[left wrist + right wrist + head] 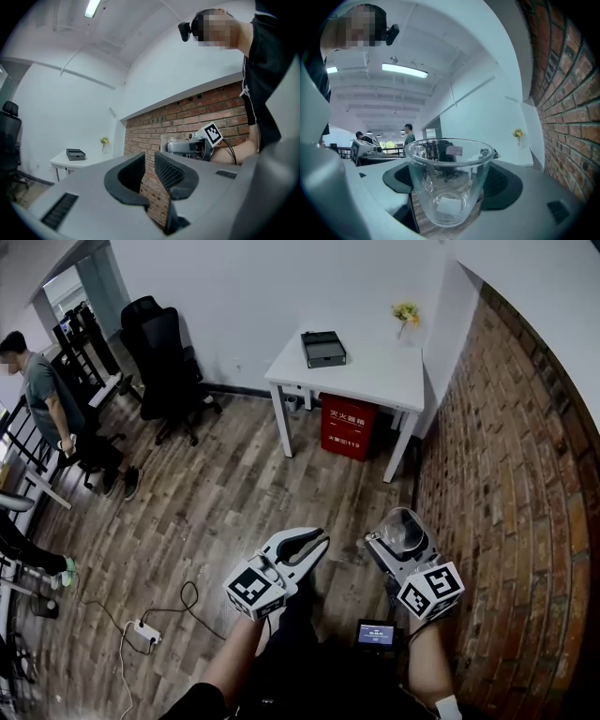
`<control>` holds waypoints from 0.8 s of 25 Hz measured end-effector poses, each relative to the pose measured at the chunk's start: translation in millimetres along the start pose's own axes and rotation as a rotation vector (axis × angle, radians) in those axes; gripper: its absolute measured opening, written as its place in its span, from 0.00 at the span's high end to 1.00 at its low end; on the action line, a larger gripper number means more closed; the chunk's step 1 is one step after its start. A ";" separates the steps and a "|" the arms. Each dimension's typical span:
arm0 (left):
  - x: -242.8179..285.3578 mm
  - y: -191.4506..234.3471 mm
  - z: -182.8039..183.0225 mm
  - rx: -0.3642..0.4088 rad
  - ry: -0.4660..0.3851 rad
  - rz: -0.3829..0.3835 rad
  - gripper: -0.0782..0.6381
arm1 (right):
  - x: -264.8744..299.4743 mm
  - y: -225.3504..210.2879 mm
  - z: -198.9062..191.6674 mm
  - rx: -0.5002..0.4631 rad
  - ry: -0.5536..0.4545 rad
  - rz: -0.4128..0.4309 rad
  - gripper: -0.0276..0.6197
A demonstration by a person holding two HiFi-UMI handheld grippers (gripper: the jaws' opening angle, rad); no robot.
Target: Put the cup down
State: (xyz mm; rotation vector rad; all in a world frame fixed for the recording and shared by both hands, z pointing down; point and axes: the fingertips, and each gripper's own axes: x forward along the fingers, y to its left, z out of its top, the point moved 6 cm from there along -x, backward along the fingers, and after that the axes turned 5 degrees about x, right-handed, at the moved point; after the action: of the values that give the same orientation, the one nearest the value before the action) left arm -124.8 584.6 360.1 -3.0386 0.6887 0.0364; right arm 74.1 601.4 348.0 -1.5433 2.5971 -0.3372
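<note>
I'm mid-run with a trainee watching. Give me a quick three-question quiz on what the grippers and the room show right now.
1. True or false: the left gripper is shut with nothing between its jaws.
2. What does the right gripper hold? A) a clear glass cup B) a metal spoon C) a plastic bottle
3. Fill in: the box on the white table is ___ in colour.
Key: 1 true; 2 A; 3 black.
</note>
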 end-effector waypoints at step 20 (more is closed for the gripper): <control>86.5 209.6 -8.4 -0.025 -0.008 -0.037 0.79 | 189.8 -83.0 27.3 0.009 -0.003 -0.022 0.33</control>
State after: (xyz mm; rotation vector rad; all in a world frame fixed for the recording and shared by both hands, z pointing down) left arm -137.1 358.1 361.8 -3.0725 0.6361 0.0572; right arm 59.2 393.0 346.4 -1.5700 2.5742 -0.3477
